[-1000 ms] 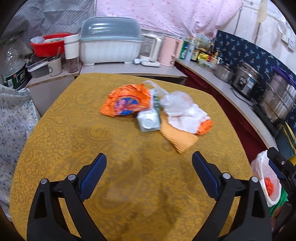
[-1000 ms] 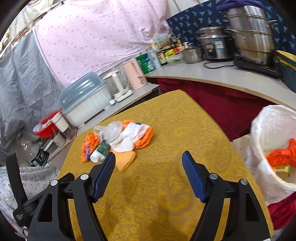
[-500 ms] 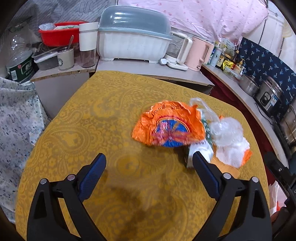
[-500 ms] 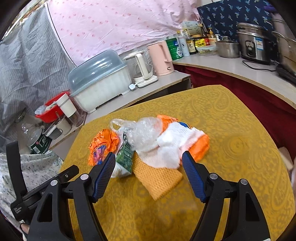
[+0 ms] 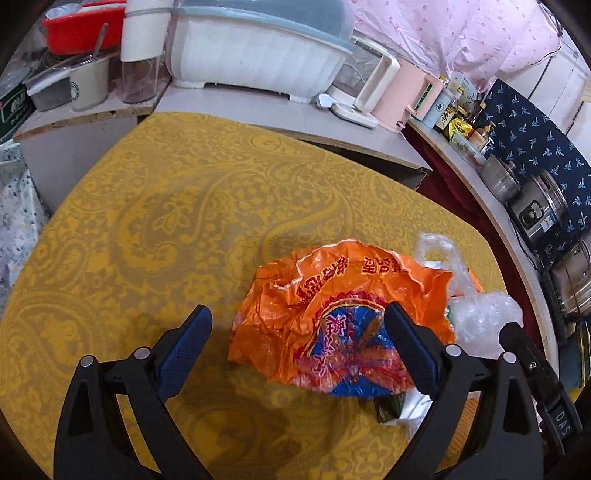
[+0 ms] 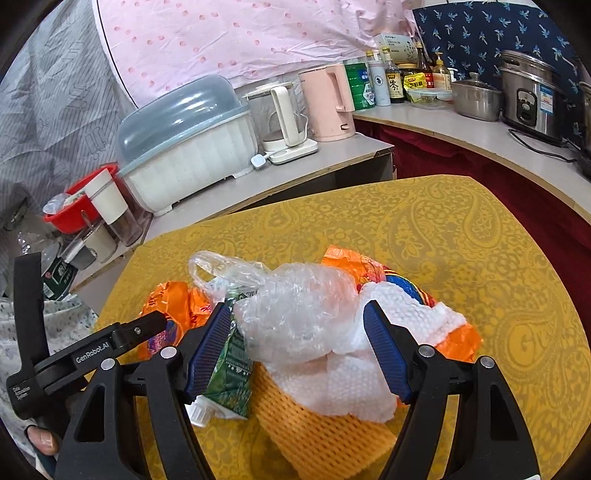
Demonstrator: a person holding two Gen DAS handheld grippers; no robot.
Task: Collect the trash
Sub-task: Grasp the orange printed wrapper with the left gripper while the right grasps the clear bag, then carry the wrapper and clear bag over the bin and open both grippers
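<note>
A heap of trash lies on the yellow-clothed table (image 5: 177, 221). In the left wrist view, a crumpled orange wrapper (image 5: 325, 314) sits between the fingers of my left gripper (image 5: 295, 317), which is open and just above it. A clear plastic bag (image 5: 480, 317) lies to its right. In the right wrist view, my right gripper (image 6: 297, 312) stands open over the clear plastic bag (image 6: 295, 306). Around the bag are a green pouch (image 6: 229, 373), white foam sheet (image 6: 354, 387), orange mesh cloth (image 6: 321, 435) and orange wrappers (image 6: 173, 306). The left gripper (image 6: 147, 325) shows beside it.
Counters wrap the table's far side and right side with a lidded dish box (image 6: 184, 147), a white kettle (image 6: 280, 110), a pink jug (image 6: 328, 103), bottles (image 6: 391, 77), a rice cooker (image 6: 532, 96) and a red basin (image 5: 81, 29). A person's thumb (image 6: 40, 439) shows at the lower left.
Both grippers have moved forward and down to the trash heap, which now fills the space between their fingers. The bag-lined bin has left both views. Both grippers stay open.
</note>
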